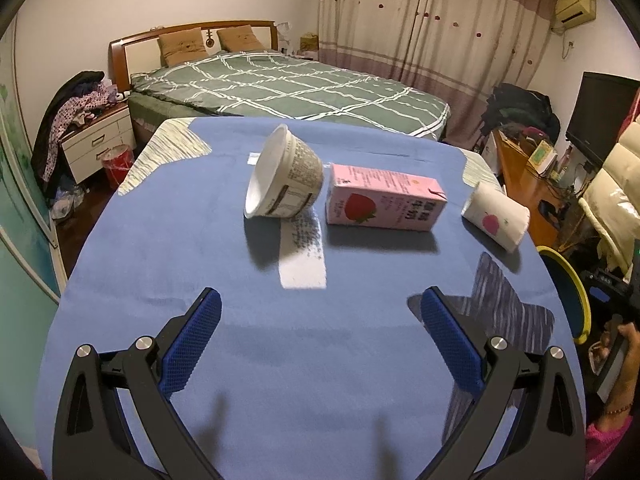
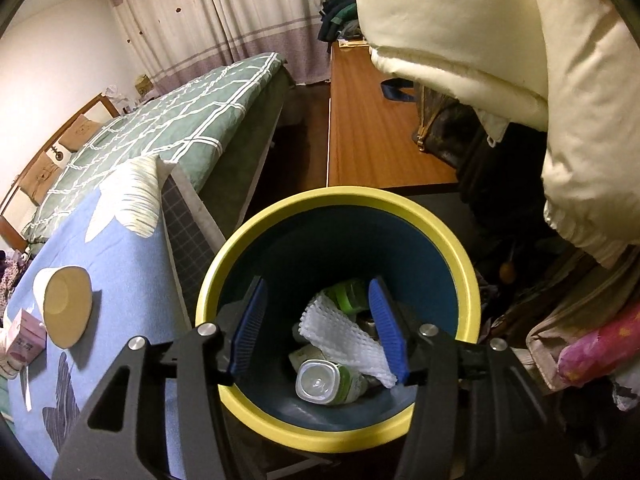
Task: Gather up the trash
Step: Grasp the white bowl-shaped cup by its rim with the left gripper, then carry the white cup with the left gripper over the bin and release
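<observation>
In the left wrist view a printed paper bowl lies on its side on the blue tablecloth, with a pink strawberry milk carton to its right and a white cup with a pink fruit print on its side further right. My left gripper is open and empty, a little short of them. My right gripper is open and empty above the yellow-rimmed bin, which holds a white foam net and bottles. The cup and carton show at its left.
A green checked bed stands behind the table. A wooden desk and a cream padded jacket are beside the bin. A nightstand with clothes and a red bin stand at far left. The bin rim is off the table's right edge.
</observation>
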Tool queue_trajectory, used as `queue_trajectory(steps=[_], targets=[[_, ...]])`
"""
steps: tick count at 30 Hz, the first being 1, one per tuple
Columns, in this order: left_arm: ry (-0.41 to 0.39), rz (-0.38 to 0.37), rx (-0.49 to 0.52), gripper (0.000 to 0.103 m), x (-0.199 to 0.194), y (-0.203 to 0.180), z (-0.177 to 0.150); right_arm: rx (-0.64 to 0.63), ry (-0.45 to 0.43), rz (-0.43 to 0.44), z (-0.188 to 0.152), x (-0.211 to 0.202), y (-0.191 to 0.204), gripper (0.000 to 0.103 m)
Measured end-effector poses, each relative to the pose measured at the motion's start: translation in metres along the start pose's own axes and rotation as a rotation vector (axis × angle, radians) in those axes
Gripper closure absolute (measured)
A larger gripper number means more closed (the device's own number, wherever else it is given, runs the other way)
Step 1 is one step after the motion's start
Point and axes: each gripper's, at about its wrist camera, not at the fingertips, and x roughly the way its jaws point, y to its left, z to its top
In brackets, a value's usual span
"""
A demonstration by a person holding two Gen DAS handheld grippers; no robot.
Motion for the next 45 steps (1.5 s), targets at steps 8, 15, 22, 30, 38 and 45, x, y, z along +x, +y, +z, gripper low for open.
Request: queue_trajectory(steps=[8, 15, 22, 30, 38, 45], targets=[[-0.008, 0.010, 0.027, 0.010, 0.024, 0.008, 0.030, -0.018, 0.010, 0.007, -0.002, 0.003, 0.008, 0.052], [0.033, -0.015, 0.020, 0.022, 0.056, 0.019, 0.059, -0.026, 0.021, 0.005, -0.005, 0.007, 0.012, 0.052], [0.057, -0.029, 0.020, 0.030, 0.086, 0.027, 0.079, -0.034, 0.028, 0.003, -0.005, 0.010, 0.015, 0.052], [0.113, -0.097, 0.031, 0.081, 0.112, 0.028, 0.087, -0.042, 0.031, 0.009, -0.008, 0.009, 0.015, 0.052], [0.086, -0.084, 0.080, 0.098, 0.099, 0.022, 0.080, -0.039, 0.028, 0.018, -0.013, 0.006, 0.016, 0.052], [0.060, -0.111, 0.172, 0.098, 0.044, -0.020, 0.067, -0.038, 0.003, 0.031, -0.021, -0.011, 0.012, 0.052]])
